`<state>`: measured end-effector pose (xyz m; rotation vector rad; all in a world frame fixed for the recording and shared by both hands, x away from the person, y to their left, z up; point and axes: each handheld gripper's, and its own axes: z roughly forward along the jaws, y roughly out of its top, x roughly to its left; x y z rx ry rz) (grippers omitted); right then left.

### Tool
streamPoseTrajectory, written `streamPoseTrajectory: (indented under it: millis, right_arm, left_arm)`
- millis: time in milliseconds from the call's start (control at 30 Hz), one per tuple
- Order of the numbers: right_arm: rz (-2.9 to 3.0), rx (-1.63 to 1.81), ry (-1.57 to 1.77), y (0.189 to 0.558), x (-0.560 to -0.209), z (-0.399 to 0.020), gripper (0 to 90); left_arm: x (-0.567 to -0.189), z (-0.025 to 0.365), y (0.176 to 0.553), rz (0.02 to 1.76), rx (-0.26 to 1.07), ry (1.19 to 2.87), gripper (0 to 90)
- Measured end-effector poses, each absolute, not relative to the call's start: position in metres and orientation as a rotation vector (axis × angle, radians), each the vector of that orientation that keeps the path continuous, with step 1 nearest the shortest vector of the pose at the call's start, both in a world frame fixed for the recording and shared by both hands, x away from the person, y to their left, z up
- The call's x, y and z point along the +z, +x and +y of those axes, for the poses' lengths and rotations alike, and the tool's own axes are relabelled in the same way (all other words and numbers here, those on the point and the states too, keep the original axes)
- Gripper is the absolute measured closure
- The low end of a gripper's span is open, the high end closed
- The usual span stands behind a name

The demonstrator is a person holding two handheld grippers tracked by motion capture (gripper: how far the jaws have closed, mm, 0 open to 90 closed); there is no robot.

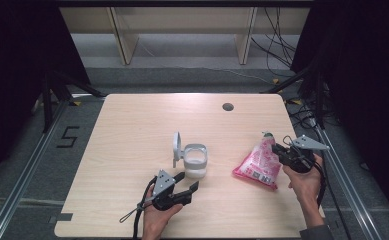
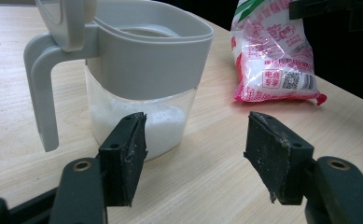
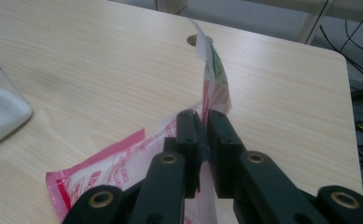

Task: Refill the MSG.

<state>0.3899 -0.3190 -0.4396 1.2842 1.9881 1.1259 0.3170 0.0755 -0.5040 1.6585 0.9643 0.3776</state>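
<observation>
From above, the left gripper (image 1: 189, 184) lies low over the table (image 1: 132, 130), its jaws spread and pointing at a grey-topped container (image 1: 195, 161) just ahead of them. The left gripper view adds what that view cannot: the container's lower half is clear and holds a layer of white grains, its lid (image 2: 67, 18) stands flipped up above a grey handle (image 2: 41, 88), and the jaws stand wide apart with bare table between them, gripping nothing; one pad sits just in front of the clear wall, though contact cannot be told.

To the right, the right gripper (image 1: 280, 149) meets the upper edge of a pink and white bag (image 1: 259, 164), which rests on the table just left of that hand (image 1: 302, 182). The right gripper view shows the grip itself: the jaws are nearly together with the thin top of the bag (image 3: 212, 74) pinched between the pads, the flap rising beyond the tips and the pink body trailing down to the left beneath them. The bag's printed label and code are readable in the left gripper view.
</observation>
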Motion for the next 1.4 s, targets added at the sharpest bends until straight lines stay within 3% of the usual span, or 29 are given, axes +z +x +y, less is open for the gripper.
streamPoseTrajectory:
  millis: [300, 600, 767, 867, 1100, 1233, 1400]
  right_arm:
    - [1.919, 1.161, 1.302, 0.384, -0.434, -0.323, 74.7]
    - [1.909, 1.194, 1.263, 0.377, -0.431, -0.321, 73.6]
    - [1.940, 1.231, 1.240, 0.372, -0.432, -0.311, 68.5]
    - [1.962, 1.254, 1.243, 0.369, -0.434, -0.303, 61.1]
    - [2.000, 1.284, 1.188, 0.369, -0.443, -0.291, 56.3]
    - [2.021, 1.280, 1.204, 0.365, -0.445, -0.285, 55.0]
    - [2.037, 1.266, 1.201, 0.364, -0.447, -0.285, 55.0]
  left_arm:
    - [-0.504, 0.081, 0.320, 0.957, 0.401, 1.670, 37.4]
    - [-0.501, 0.094, 0.322, 0.988, 0.432, 1.654, 37.5]
    - [-0.498, 0.108, 0.323, 1.015, 0.453, 1.624, 37.8]
    - [-0.497, 0.114, 0.324, 1.035, 0.467, 1.613, 37.8]
    - [-0.493, 0.124, 0.325, 1.047, 0.482, 1.610, 39.7]
    - [-0.487, 0.132, 0.326, 1.037, 0.508, 1.609, 49.3]
    - [-0.480, 0.135, 0.328, 0.999, 0.558, 1.614, 68.5]
